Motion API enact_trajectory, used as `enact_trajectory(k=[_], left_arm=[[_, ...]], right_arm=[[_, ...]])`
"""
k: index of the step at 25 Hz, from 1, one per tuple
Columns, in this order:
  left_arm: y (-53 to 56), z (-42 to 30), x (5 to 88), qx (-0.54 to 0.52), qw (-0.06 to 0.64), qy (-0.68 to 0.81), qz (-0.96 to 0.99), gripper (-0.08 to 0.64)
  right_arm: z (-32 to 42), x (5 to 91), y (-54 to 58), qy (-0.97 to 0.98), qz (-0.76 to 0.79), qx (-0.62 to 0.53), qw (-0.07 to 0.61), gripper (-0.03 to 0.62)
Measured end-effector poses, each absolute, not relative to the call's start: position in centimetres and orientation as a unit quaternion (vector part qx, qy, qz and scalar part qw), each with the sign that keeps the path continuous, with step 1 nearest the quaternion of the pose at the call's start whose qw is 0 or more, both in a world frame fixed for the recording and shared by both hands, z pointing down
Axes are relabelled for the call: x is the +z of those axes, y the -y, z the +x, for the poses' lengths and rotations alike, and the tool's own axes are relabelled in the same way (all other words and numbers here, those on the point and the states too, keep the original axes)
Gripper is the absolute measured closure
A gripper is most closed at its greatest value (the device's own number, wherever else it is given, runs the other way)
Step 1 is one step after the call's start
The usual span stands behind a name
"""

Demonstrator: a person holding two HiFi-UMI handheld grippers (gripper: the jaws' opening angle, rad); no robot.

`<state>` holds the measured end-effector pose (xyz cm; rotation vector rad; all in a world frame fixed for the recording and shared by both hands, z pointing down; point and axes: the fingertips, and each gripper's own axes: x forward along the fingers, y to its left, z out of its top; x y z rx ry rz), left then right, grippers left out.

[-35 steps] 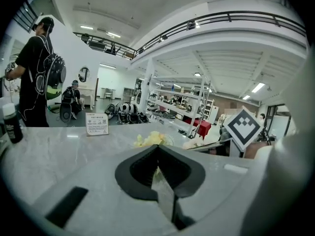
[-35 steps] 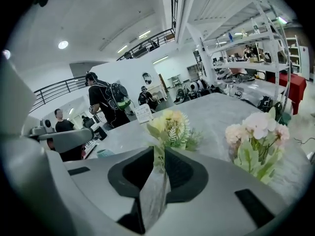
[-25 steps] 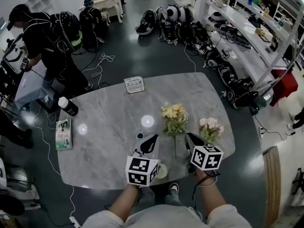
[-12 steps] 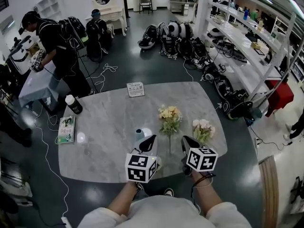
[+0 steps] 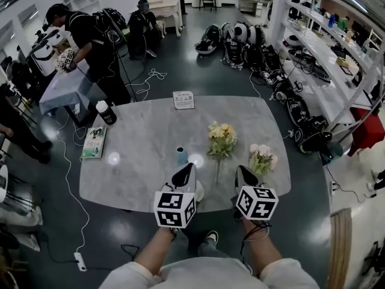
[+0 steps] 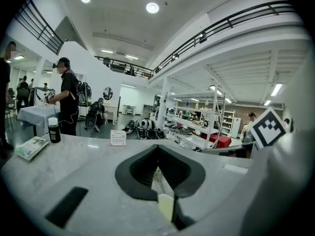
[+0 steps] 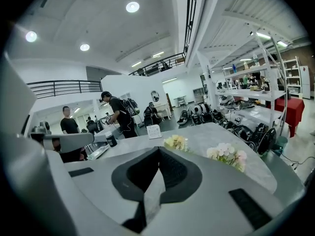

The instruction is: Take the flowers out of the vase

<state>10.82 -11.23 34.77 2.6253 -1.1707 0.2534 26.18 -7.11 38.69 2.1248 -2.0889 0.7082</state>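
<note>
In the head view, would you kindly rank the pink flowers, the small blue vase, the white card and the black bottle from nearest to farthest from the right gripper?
1. pink flowers, just right of the right gripper.
2. small blue vase, leftward.
3. white card, far edge.
4. black bottle, far-left corner.

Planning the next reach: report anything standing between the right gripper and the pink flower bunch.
Nothing visible does. Only bare grey marble tabletop lies between the shut right gripper and the pink flower bunch; the yellow flower bunch sits further left, off that path.
</note>
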Motion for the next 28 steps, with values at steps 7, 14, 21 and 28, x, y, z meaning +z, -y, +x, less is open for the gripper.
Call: enact_trajectory(k=[7, 14, 21, 28], left_arm=[[8.4, 8.3, 32.9, 0.077, 0.115, 0.421, 0.896, 0.551], [4.1, 3.1, 33.1, 0.068, 0.113, 0.405, 0.905, 0.551], [-0.3, -1.0, 34.8, 0.081, 0.127, 0.386, 0.91, 0.551], [-1.6, -1.5, 34.4, 0.071, 0.129, 0.373, 0.916, 0.551]], right_arm=[[25.0, 35.8, 4.0, 0.688, 0.69, 0.225, 0.016, 0.586], [21.2, 35.8, -1.1, 0.654, 0.724, 0.219, -0.001, 0.586], [15.9, 37.6, -6.7, 0.637, 0.734, 0.236, -0.001, 0.586], [15.0, 36.1, -8.7, 0.636, 0.738, 0.225, -0.015, 0.586]])
